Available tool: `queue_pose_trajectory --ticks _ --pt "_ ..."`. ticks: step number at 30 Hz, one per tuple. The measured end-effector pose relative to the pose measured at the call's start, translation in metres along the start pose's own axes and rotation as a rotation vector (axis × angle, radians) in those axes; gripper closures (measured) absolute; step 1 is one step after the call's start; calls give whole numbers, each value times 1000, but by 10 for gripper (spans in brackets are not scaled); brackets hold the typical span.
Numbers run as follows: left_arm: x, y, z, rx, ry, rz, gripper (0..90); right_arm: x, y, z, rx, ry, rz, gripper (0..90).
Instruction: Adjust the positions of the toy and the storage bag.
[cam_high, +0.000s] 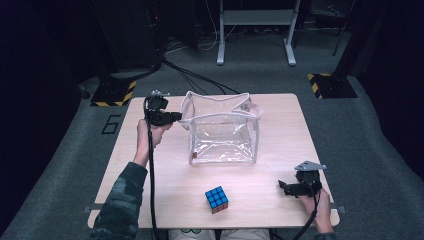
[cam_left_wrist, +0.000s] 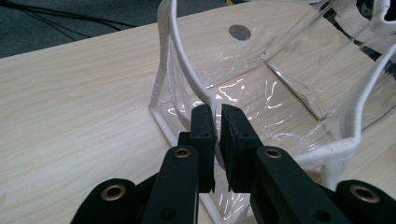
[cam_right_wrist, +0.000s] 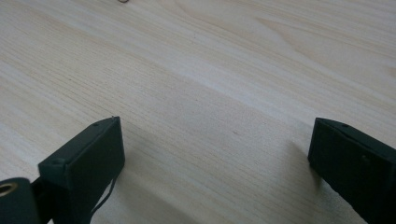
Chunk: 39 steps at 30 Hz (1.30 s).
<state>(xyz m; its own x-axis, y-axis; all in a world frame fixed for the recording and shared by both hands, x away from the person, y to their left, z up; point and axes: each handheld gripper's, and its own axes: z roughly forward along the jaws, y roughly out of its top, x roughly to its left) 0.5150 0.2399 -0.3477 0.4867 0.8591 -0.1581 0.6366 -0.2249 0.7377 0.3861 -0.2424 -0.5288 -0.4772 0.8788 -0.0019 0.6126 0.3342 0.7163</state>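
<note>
A clear plastic bag (cam_high: 222, 131) with white trim stands open at the middle of the wooden table (cam_high: 280, 145). My left gripper (cam_high: 176, 118) is at the bag's left rim. In the left gripper view its jaws (cam_left_wrist: 216, 116) are shut on the white rim strip of the bag (cam_left_wrist: 187, 65), which runs up between the pads. A Rubik's cube (cam_high: 216, 199) with its blue face up lies near the front edge, apart from both grippers. My right gripper (cam_high: 283, 187) rests low at the front right. Its jaws (cam_right_wrist: 212, 149) stand wide open over bare wood.
The bag's far wall and white straps (cam_left_wrist: 364, 28) rise at the right of the left gripper view. A cable (cam_high: 151, 165) trails from the left gripper along the forearm. Beyond the table lie floor cables and a grey stand (cam_high: 255, 30).
</note>
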Motion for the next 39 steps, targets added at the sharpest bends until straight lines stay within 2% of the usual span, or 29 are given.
queue_pose_trajectory --ticks 12,15,20,22,23,24,25,26,28,30,34,35,39 --pt "4 -8 -11 1 6 10 835 1 0 1 -8 -6 11 30" --pt "5 -10 -13 -5 8 -4 833 1 0 1 -7 -6 12 30" --pt "7 -10 -14 0 6 9 804 1 0 1 -7 -7 12 29" --pt "6 -9 -14 -5 11 9 740 1 0 1 -7 -7 12 29" --pt "5 -9 -14 -12 9 -4 700 1 0 1 -7 -6 12 30" --pt "5 -9 -14 -14 7 -2 646 1 0 1 -7 -7 12 30" --pt "5 -9 -15 -19 11 -18 572 1 0 0 -6 -5 9 30" --pt "5 -9 -16 -23 11 -11 495 1 0 0 -6 -5 9 29" --pt "6 -10 -20 -32 1 -6 413 1 0 0 -6 -5 10 29" --pt "4 -11 -24 -50 -4 -21 343 0 0 0 -7 -5 7 29" --pt "2 -11 -33 -61 -7 -6 260 0 0 0 -6 -5 8 30" --pt "1 -12 -36 -61 -5 14 235 1 0 0 -5 -4 10 29" --pt "-1 -16 -44 -78 -3 31 185 1 0 0 -5 -4 9 30"
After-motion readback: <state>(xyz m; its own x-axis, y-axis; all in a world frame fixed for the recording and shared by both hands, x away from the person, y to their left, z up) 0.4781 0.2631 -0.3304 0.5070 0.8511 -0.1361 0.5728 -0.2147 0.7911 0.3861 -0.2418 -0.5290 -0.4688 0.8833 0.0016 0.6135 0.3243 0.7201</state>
